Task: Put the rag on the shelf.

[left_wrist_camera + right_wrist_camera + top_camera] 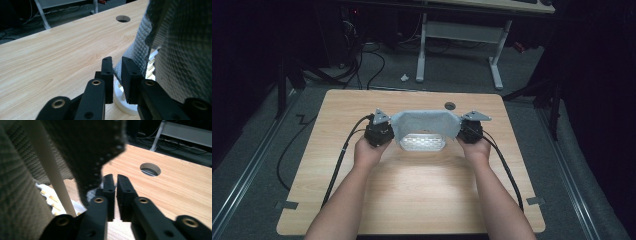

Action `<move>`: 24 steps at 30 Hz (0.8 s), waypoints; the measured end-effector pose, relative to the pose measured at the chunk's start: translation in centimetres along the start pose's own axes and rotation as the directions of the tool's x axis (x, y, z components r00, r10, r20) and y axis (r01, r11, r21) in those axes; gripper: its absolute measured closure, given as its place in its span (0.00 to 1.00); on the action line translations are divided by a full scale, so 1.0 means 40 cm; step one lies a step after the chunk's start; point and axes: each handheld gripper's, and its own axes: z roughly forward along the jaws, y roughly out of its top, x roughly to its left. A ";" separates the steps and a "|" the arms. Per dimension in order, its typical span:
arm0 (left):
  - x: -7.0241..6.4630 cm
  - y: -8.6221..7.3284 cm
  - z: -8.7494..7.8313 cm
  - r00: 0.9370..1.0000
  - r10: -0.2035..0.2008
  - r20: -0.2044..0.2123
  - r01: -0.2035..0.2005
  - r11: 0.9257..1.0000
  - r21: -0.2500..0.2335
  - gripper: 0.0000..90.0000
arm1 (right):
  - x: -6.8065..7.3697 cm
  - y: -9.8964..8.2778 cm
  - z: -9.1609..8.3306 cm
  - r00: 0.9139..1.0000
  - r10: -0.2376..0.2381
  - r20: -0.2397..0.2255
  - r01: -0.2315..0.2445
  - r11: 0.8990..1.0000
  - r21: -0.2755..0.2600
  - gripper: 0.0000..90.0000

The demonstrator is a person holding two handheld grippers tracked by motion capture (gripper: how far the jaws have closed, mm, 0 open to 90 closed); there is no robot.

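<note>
Grey waffle-weave cloth looks light and floppy; I'd grip its corner hems, where my left gripper pinches it, barely parted, and my right gripper, nearly shut, holds nothing I can see.

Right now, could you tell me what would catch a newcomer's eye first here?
A grey cloth stretched between the left gripper and right gripper at mid-table, draped over a white slatted basket. Behind it, a round hole marks the wooden table.
</note>
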 end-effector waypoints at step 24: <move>0.056 0.004 -0.088 0.993 -0.049 -0.104 0.042 0.997 -0.066 0.67 | -0.050 0.041 -0.086 0.999 0.002 0.054 0.001 0.998 -0.066 0.82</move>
